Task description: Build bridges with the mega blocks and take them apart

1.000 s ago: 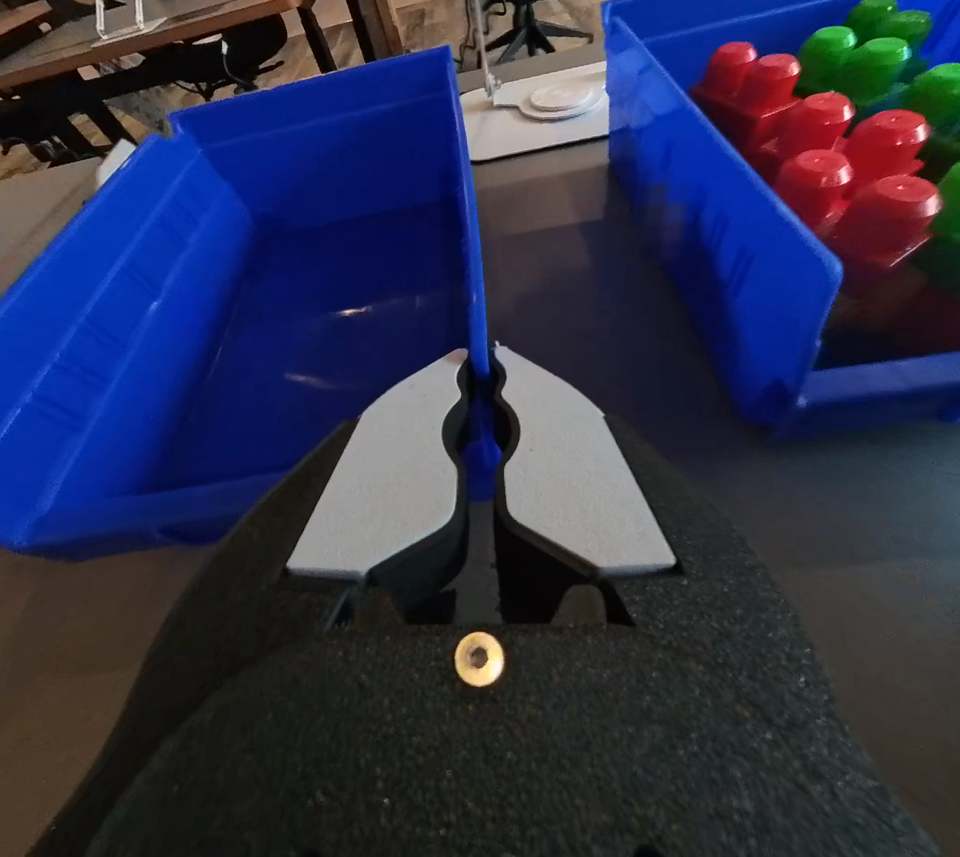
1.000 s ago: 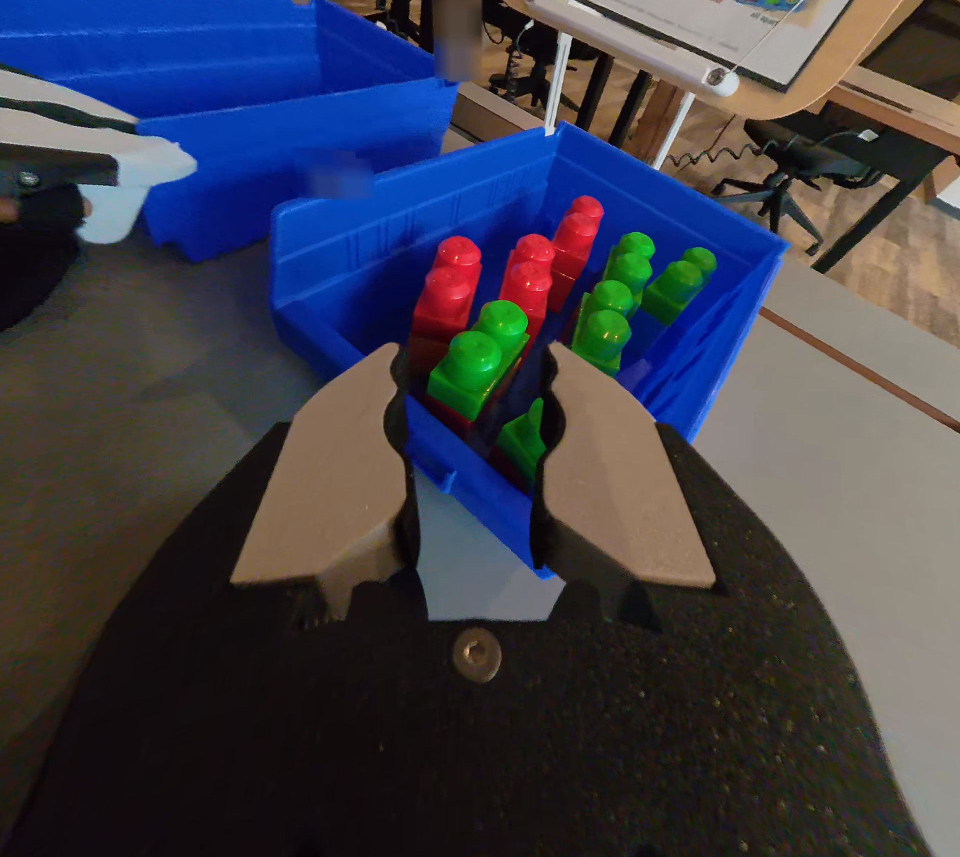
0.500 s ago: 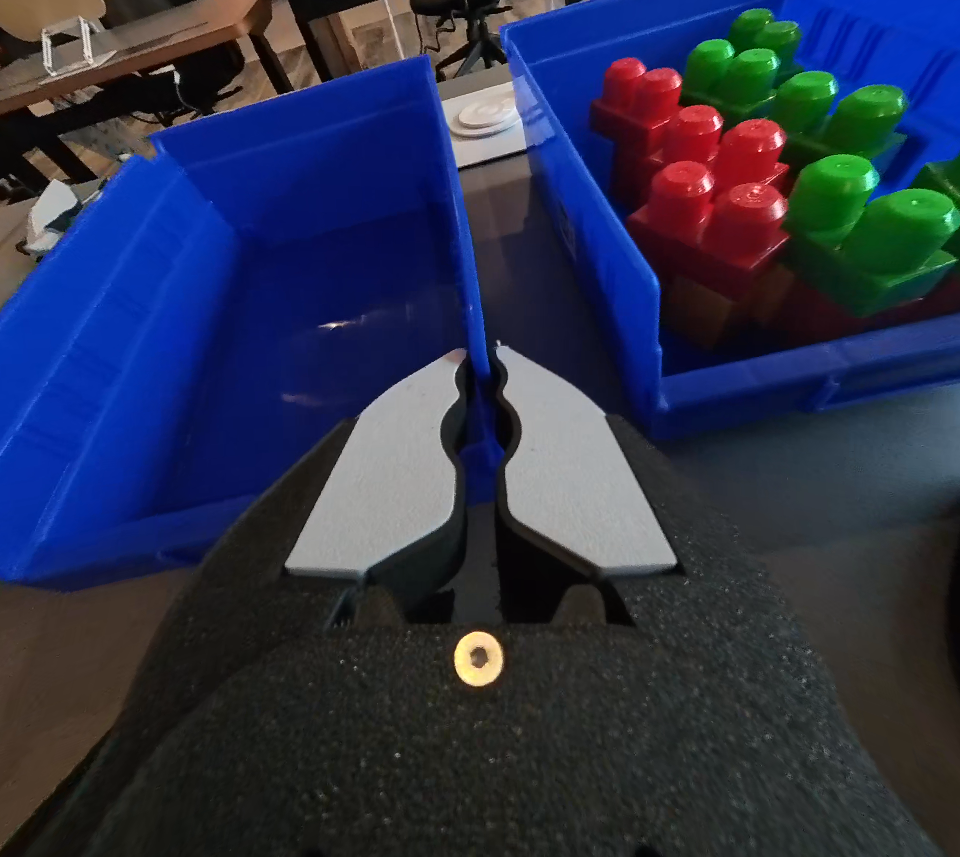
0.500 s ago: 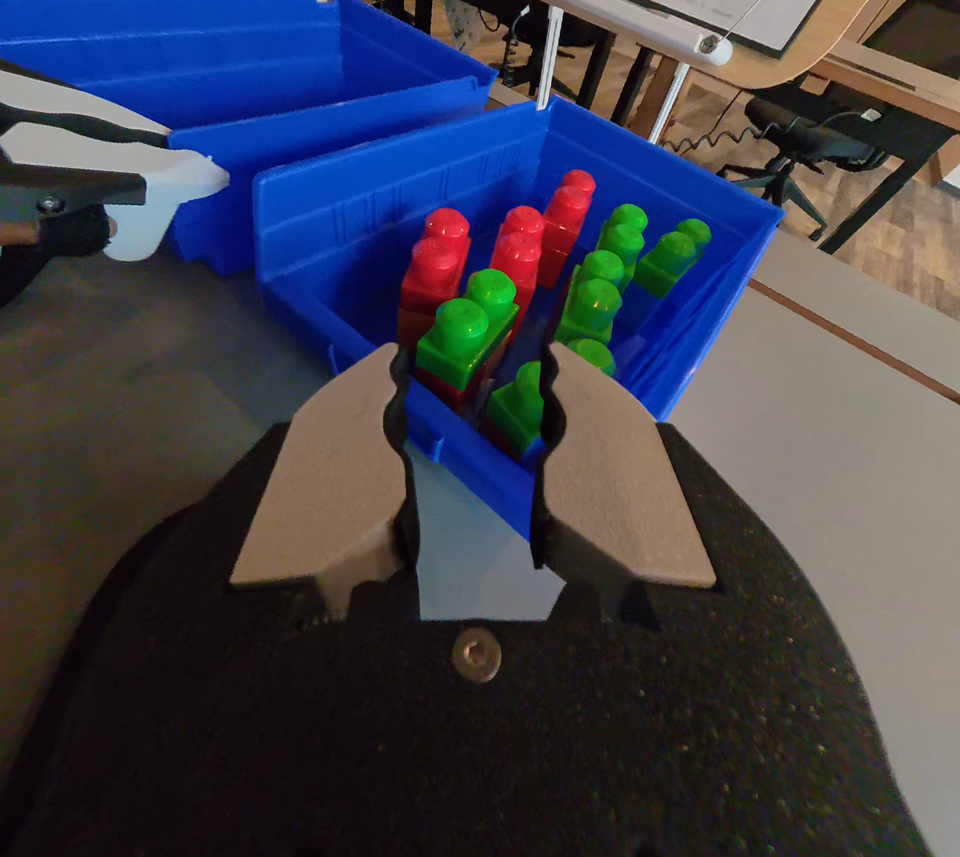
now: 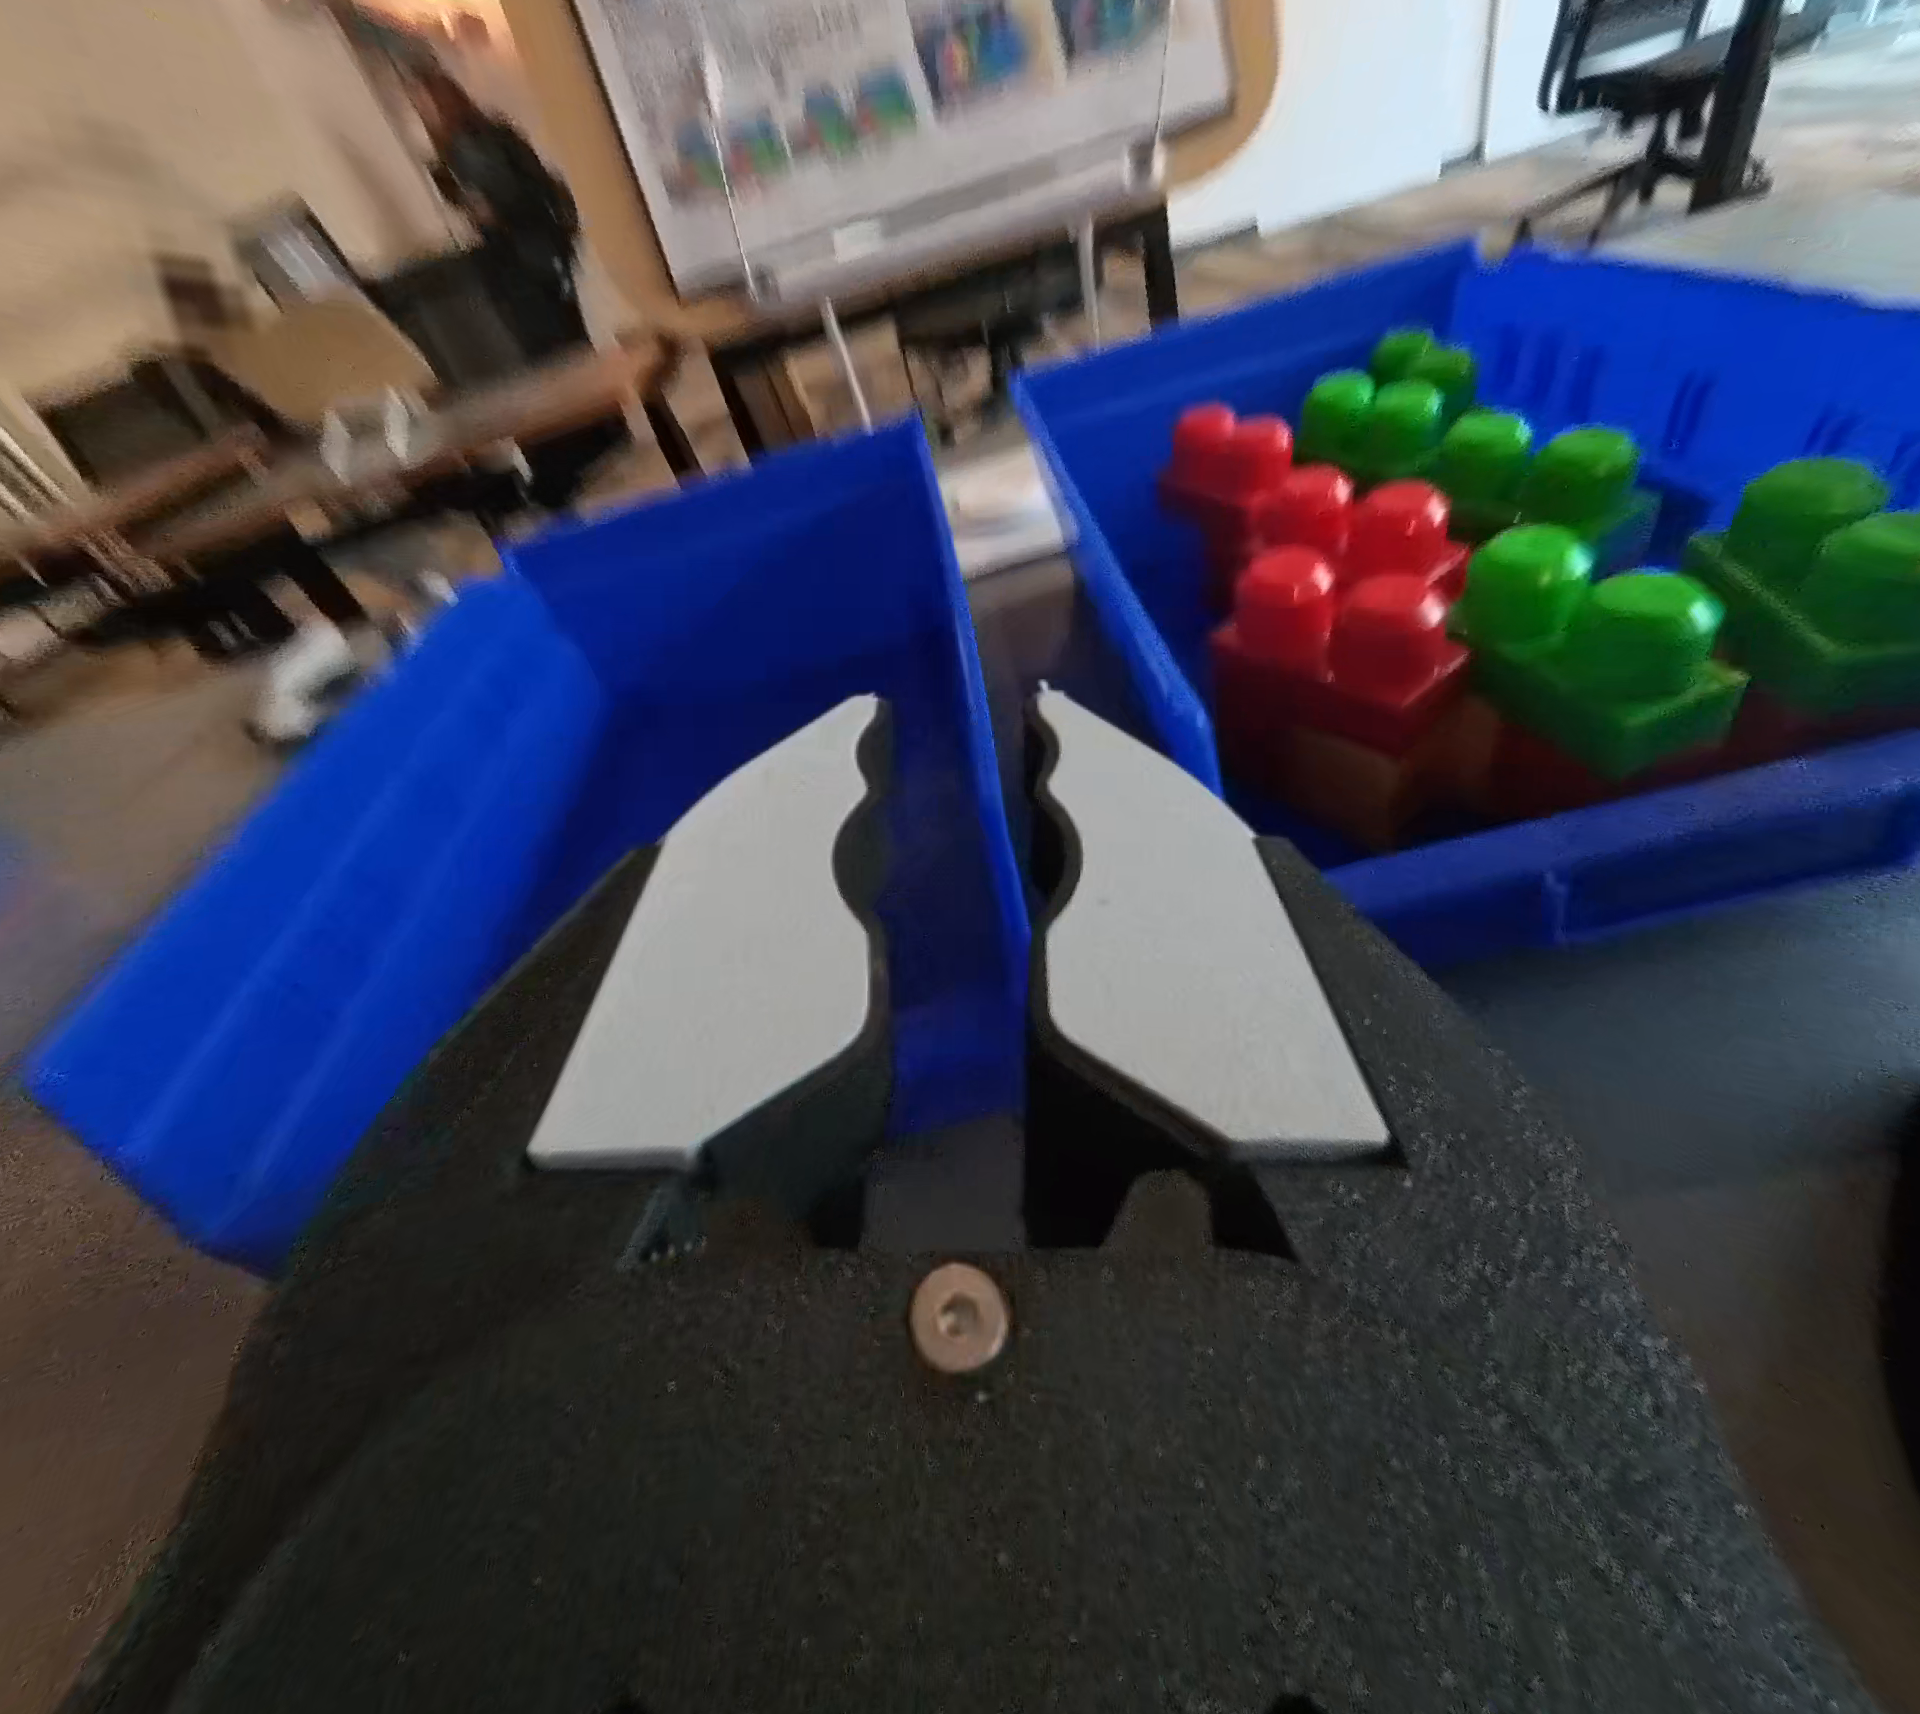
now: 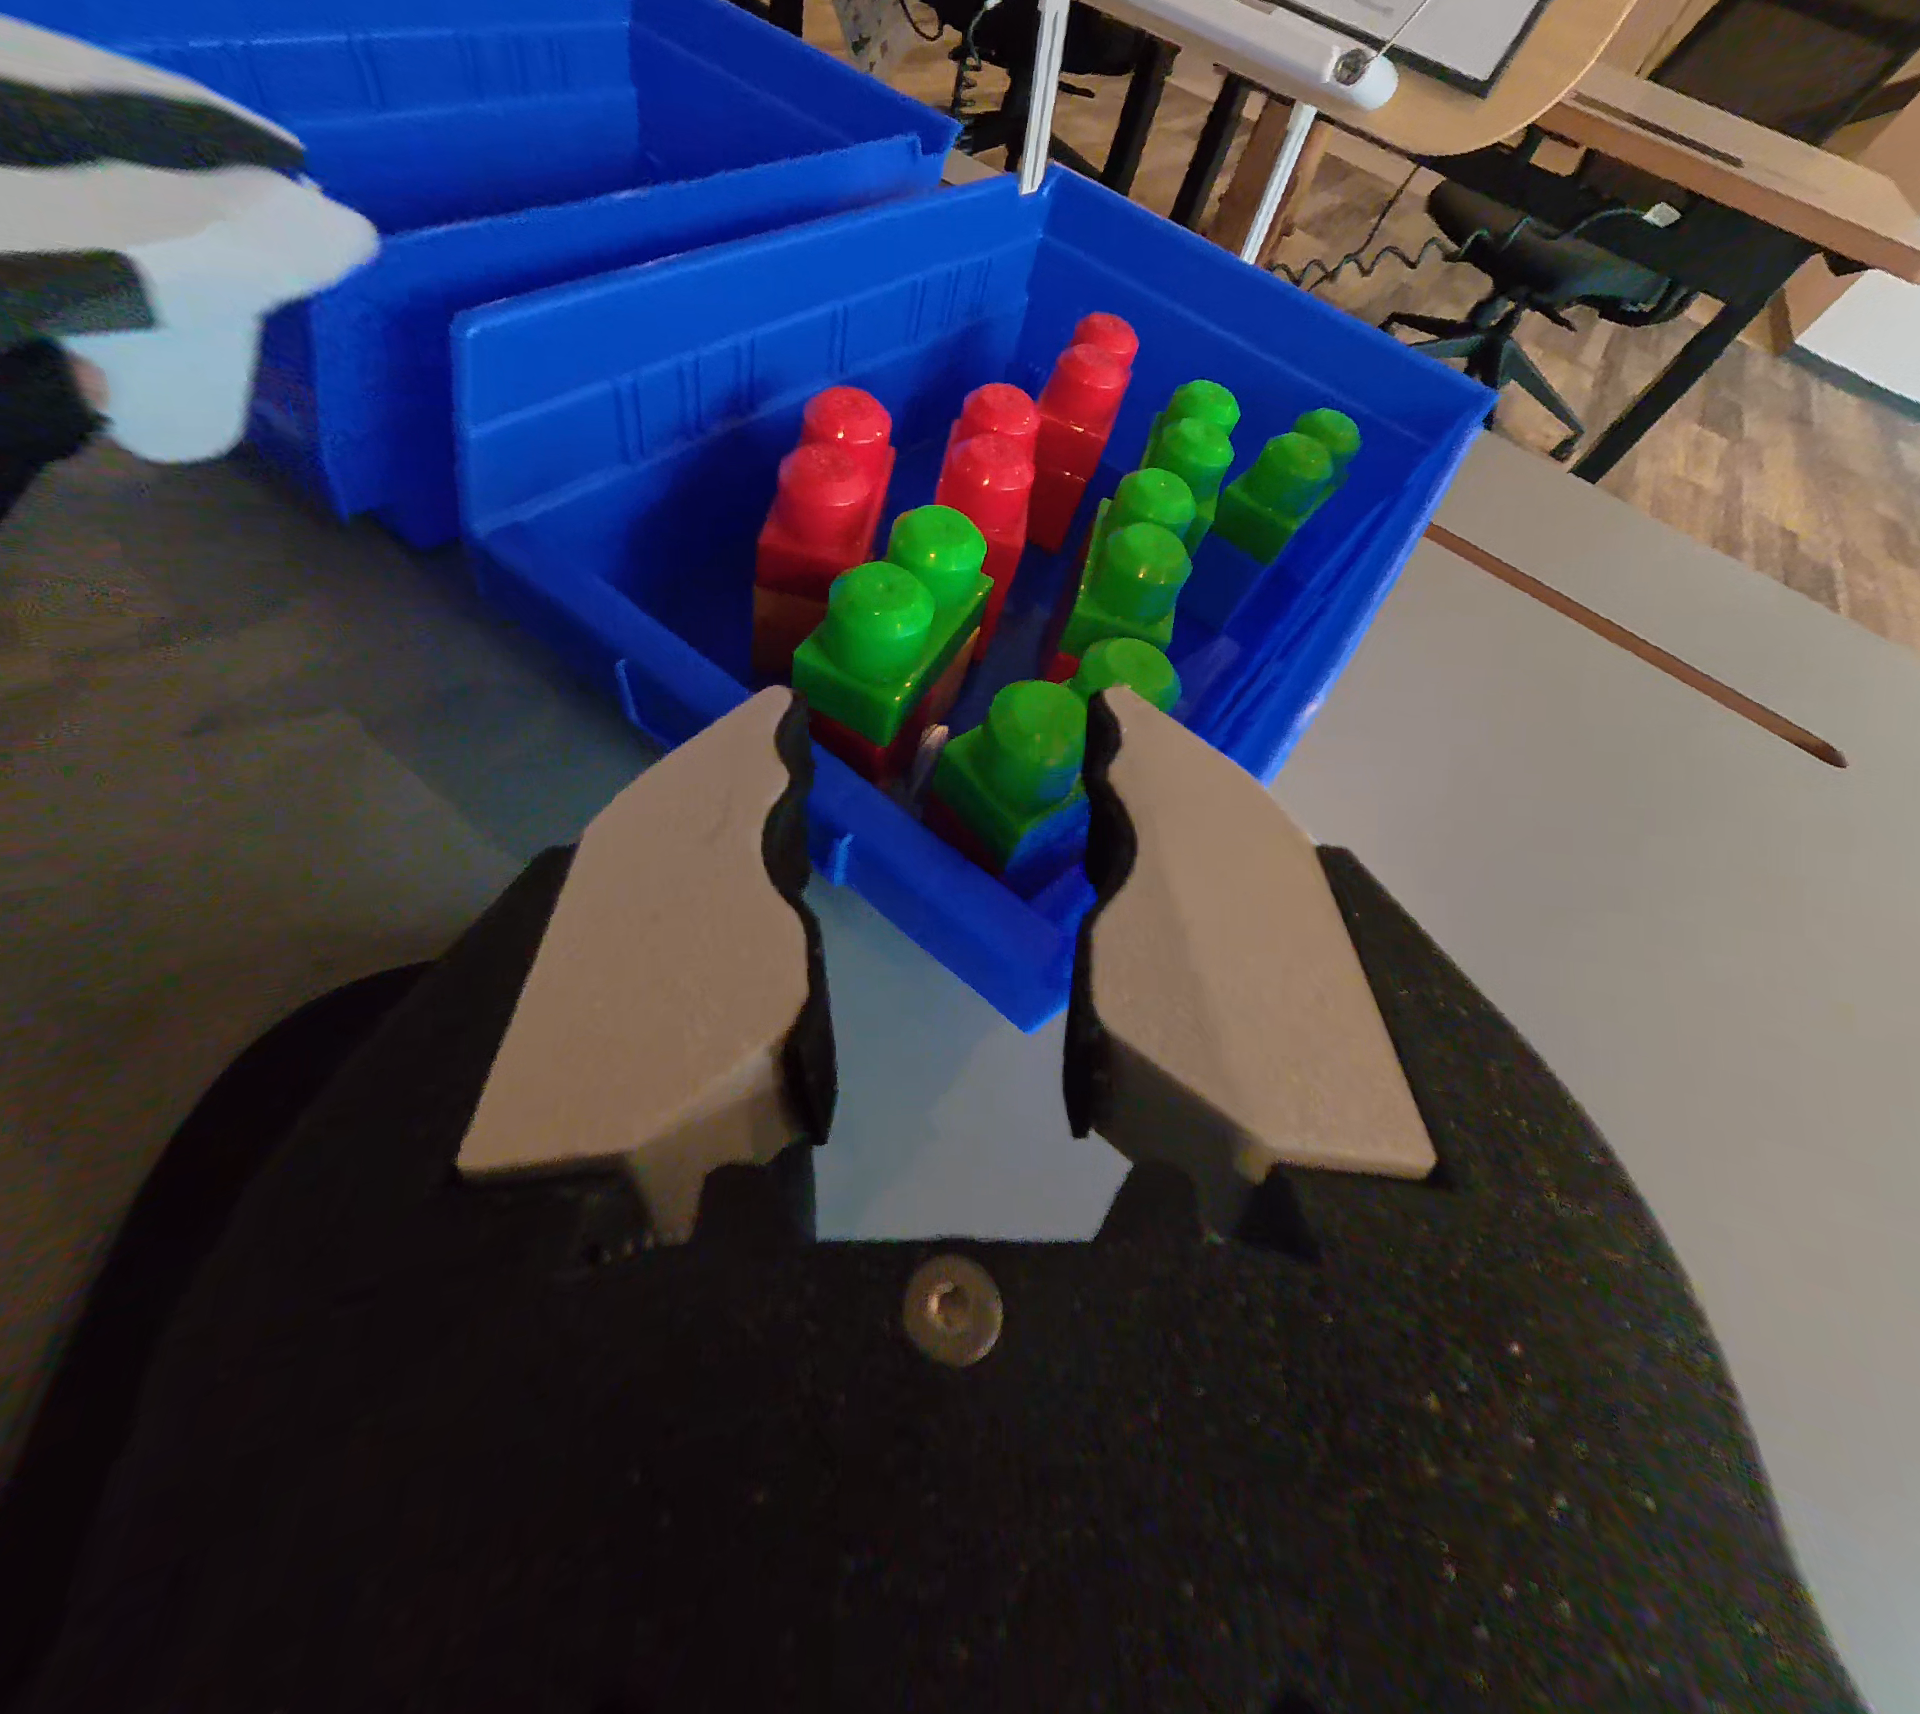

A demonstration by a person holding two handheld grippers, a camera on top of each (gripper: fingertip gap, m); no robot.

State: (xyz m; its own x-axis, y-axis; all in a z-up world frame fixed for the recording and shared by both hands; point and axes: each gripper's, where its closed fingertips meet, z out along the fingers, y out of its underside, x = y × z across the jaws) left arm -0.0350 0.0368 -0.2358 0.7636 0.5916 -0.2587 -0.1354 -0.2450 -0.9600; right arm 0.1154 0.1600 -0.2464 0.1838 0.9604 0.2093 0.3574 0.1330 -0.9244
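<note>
We see the red and green blocks (image 6: 997,521) standing in a blue bin (image 6: 727,376) at twelve o'clock of our right gripper (image 6: 945,791), fingers apart around its near corner. Our left gripper (image 5: 956,734), parted, straddles the empty bin's (image 5: 727,542) wall; blocks at two o'clock.

Blue bins (image 6: 727,376), red blocks (image 6: 842,480) and green blocks (image 6: 894,625) (glossy), grey table (image 6: 1558,833).

Red blocks (image 6: 842,501) and green blocks (image 6: 894,625): glossy moulded plastic. Blue bin (image 6: 727,376): smooth plastic, ribbed walls. Tabletop (image 6: 1558,885): matt, probably laminate.
</note>
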